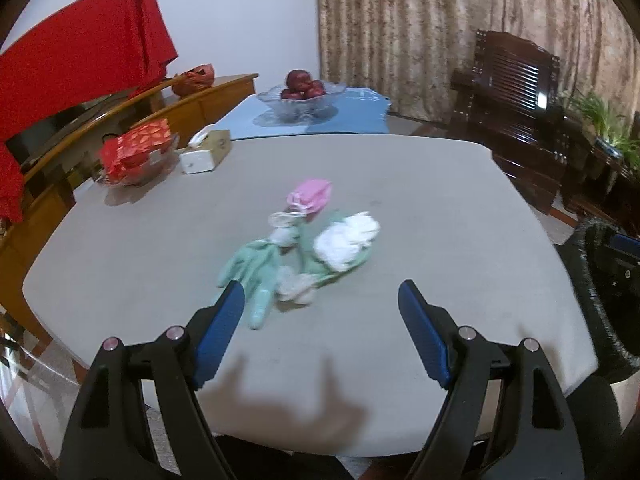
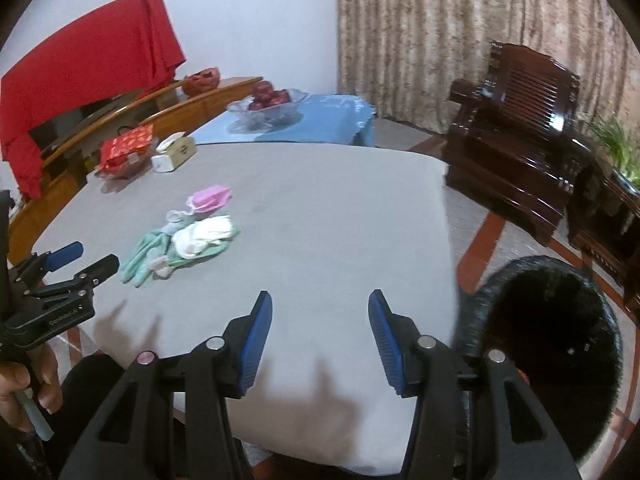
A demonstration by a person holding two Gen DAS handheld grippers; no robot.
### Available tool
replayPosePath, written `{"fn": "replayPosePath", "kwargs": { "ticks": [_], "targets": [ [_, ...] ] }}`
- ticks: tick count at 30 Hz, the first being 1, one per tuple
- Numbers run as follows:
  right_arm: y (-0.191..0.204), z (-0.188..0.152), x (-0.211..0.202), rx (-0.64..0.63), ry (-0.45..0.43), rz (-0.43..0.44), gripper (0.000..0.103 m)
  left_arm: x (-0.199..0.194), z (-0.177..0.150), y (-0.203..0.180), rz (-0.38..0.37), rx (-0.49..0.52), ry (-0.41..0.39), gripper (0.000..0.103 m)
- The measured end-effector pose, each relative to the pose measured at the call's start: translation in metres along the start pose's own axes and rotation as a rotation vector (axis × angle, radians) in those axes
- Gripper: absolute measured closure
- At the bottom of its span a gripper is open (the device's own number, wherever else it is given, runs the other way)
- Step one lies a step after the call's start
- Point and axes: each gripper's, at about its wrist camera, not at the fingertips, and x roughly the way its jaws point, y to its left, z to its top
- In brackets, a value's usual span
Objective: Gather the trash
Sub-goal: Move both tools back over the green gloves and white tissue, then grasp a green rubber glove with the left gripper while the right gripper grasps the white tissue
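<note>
Trash lies in a loose heap near the middle of the grey table (image 1: 440, 208): a pale green glove (image 1: 256, 272), crumpled white tissue (image 1: 348, 240), a pink face mask (image 1: 310, 196) on the side toward the far edge, and some small clear wrappers (image 1: 294, 286) among them. Both grippers hang over the near edge of the table with nothing between their blue pads. The left gripper (image 1: 320, 300) stands wide open, its left fingertip showing just in front of the glove, though whether it touches cannot be told. The right gripper (image 2: 320, 300) is about half open over bare tabletop, well apart from the heap, which lies off to its left. A black bin (image 2: 548, 344) stands on the floor beside the table's right edge, close to the right gripper. At the far left corner sit a tissue box (image 1: 206, 152) and a glass dish with a red packet (image 1: 138, 150).
</note>
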Motion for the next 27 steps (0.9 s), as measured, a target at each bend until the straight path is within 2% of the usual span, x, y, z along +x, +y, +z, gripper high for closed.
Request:
{"fn": "replayPosePath", "kwargs": {
  "ticks": [15, 27],
  "targets": [
    [0.088, 0.021, 0.059, -0.061, 0.023, 0.062, 0.053, 0.03, -0.006, 0.076, 0.018, -0.029, 0.005, 0.026],
    [0.142, 0.032, 0.109, -0.05, 0.028, 0.093, 0.053, 0.066, -0.003, 0.101, -0.012, -0.006, 0.002, 0.026]
  ]
}}
